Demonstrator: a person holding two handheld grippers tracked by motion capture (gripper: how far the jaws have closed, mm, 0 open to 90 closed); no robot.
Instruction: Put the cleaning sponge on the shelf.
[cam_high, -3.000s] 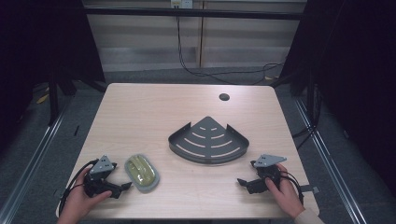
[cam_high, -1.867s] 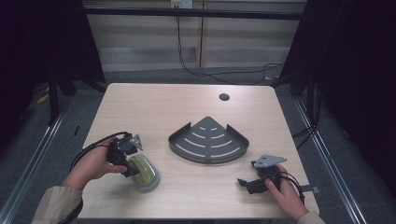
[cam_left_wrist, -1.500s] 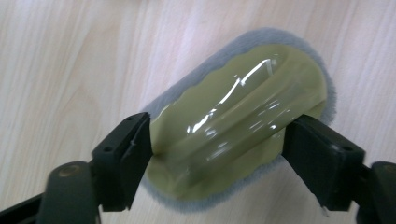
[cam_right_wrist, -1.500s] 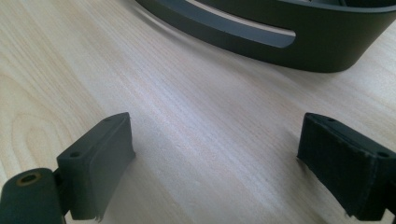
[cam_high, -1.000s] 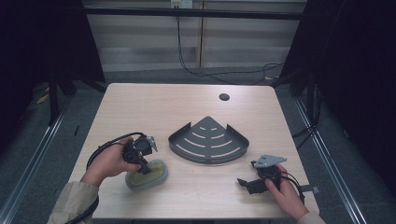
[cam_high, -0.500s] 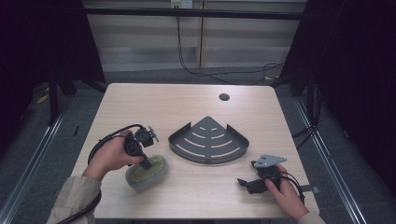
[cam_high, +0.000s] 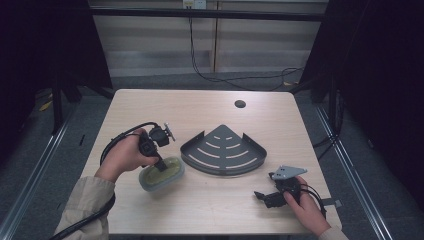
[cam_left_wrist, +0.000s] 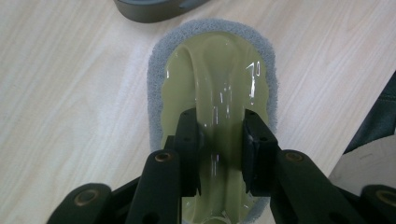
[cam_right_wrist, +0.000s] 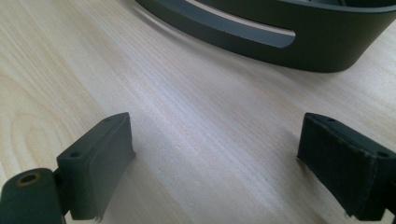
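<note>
My left gripper (cam_high: 160, 163) points down and is shut on the raised yellow-green handle of an oval scrubbing sponge (cam_high: 162, 175) with a grey pad. The sponge hangs tilted just above the table, left of the dark grey corner rack (cam_high: 224, 150). In the left gripper view the pads (cam_left_wrist: 189, 135) squeeze the glossy handle ridge of the sponge (cam_left_wrist: 219, 60), and the gripper (cam_left_wrist: 218, 137) holds it lengthwise. My right gripper (cam_high: 263, 197) rests open near the table's front right. In its own view the right gripper (cam_right_wrist: 215, 154) has only bare wood between its jaws, and the rack's curved wall (cam_right_wrist: 289, 44) lies ahead.
The light wooden table (cam_high: 150, 110) has a round cable hole (cam_high: 240, 104) at the back. Beyond the far edge a black cable (cam_high: 220, 75) hangs over the floor. A dark frame post (cam_high: 330, 80) stands at the right, past the table edge.
The left hand has come from the front left, closed on the sponge, lifted it off the table and carried it a little toward the rack. The right hand has stayed still.
</note>
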